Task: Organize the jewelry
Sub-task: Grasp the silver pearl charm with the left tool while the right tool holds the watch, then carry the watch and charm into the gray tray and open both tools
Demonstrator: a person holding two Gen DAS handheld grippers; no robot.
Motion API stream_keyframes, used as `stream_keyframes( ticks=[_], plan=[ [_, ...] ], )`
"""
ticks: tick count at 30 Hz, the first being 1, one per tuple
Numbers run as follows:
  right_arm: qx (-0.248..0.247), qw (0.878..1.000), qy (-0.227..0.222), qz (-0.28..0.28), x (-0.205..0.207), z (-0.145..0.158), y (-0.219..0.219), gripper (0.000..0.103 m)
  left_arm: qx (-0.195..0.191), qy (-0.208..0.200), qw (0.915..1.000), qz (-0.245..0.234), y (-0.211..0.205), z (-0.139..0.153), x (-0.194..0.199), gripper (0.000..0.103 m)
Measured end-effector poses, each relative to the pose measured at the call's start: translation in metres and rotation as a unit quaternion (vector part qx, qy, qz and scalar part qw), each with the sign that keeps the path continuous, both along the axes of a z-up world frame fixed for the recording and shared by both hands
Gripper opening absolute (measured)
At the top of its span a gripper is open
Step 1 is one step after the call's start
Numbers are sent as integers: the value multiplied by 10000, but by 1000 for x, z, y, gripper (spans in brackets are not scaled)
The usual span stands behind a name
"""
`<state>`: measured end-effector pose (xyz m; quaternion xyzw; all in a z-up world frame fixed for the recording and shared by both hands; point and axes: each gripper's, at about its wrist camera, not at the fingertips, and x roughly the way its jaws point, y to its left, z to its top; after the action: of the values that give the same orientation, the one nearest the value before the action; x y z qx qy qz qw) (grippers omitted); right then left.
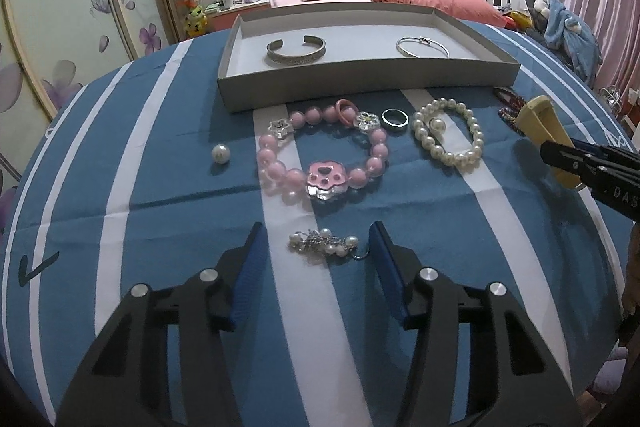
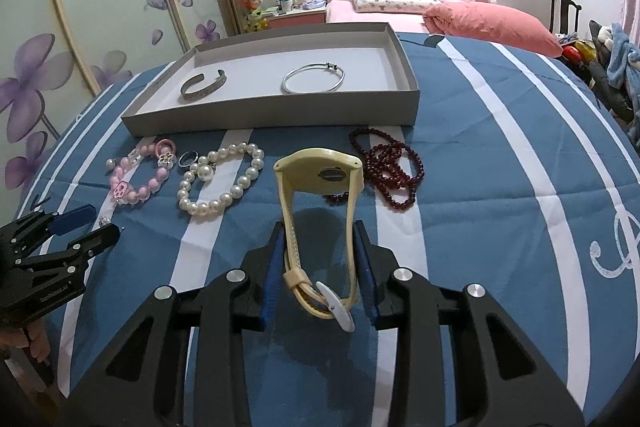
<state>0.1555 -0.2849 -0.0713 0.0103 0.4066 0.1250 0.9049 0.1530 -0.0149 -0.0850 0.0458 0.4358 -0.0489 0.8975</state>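
A grey tray (image 1: 360,83) holds a silver cuff (image 1: 296,51) and a thin silver bangle (image 1: 422,47). In front lie a pink bead bracelet (image 1: 320,159), a pearl bracelet (image 1: 448,135), a silver ring (image 1: 395,119), a loose pearl (image 1: 220,153) and a pearl charm cluster (image 1: 324,245). My left gripper (image 1: 318,239) is open, its fingers on either side of the cluster. My right gripper (image 2: 320,239) is shut on a cream watch (image 2: 320,187), held above the cloth. A dark red bead strand (image 2: 388,167) lies beyond it.
The jewelry lies on a blue cloth with white stripes (image 1: 180,211). The tray (image 2: 276,115) stands at the far side. A bed with a pink duvet (image 2: 488,23) is behind, a wardrobe (image 2: 100,7) to the left and clutter on a chair (image 2: 616,67) to the right.
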Motion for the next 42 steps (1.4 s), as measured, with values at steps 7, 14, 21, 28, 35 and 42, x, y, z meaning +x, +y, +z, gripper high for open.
stream_keyframes(
  ticks=[7, 14, 21, 28, 35, 42],
  plan=[
    [33, 10000, 16, 46, -1, 0, 1, 34, -37, -4, 9999, -164, -5, 1, 1, 32],
    [43, 10000, -27, 81, -2, 4, 4, 34, -84, -6, 9997, -233, -8, 2, -1, 17],
    [106, 9998, -140, 137, -5, 10, 6, 34, -196, -24, 9995, -244, -6, 3, -1, 10],
    [173, 9985, -511, 113, -9, 23, 5, 34, -501, -508, 9974, -132, 4, 24, -2, 10],
    [240, 9965, -795, 108, -8, 31, 8, 34, -838, -1084, 9906, -18, 11, 48, -3, 10],
    [306, 9945, -1002, 82, -9, 35, 8, 34, -1015, -1330, 9858, 118, 15, 58, -1, 10]
  ],
)
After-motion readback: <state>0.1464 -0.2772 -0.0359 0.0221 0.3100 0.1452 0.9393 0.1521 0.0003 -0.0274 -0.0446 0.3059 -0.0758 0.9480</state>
